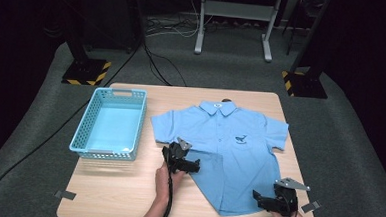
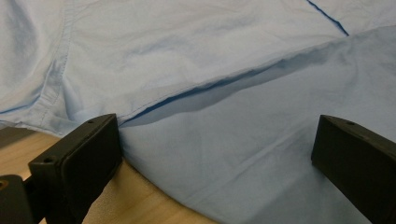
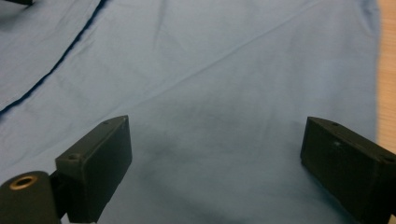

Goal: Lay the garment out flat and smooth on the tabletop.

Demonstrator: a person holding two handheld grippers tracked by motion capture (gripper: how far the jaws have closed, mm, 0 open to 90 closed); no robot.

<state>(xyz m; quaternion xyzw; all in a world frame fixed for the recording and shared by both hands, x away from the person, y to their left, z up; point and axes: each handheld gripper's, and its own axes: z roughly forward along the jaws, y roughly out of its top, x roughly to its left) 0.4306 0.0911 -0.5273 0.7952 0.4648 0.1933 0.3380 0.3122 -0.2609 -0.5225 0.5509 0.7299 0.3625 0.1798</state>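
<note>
A light blue short-sleeved shirt (image 1: pixel 231 150) lies flat, front up, on the wooden table (image 1: pixel 117 184), its collar at the far side. My left gripper (image 1: pixel 194 164) rests at the shirt's left side edge with its jaws open. In the left gripper view (image 2: pixel 215 154) the shirt's (image 2: pixel 243 140) folded edge runs between the two black pads without being pinched. My right gripper (image 1: pixel 257 197) sits at the shirt's near right corner, by the hem. Its jaws stand wide apart in the right gripper view (image 3: pixel 215 163), over flat shirt cloth (image 3: pixel 224 93), with nothing gripped.
A light blue plastic basket (image 1: pixel 82 127) stands on the table's left side, with nothing in it. Grey tape tabs (image 1: pixel 65 195) mark the near corners. Black stands with striped bases (image 1: pixel 85 72) and a white frame (image 1: pixel 235 20) stand on the floor beyond the table.
</note>
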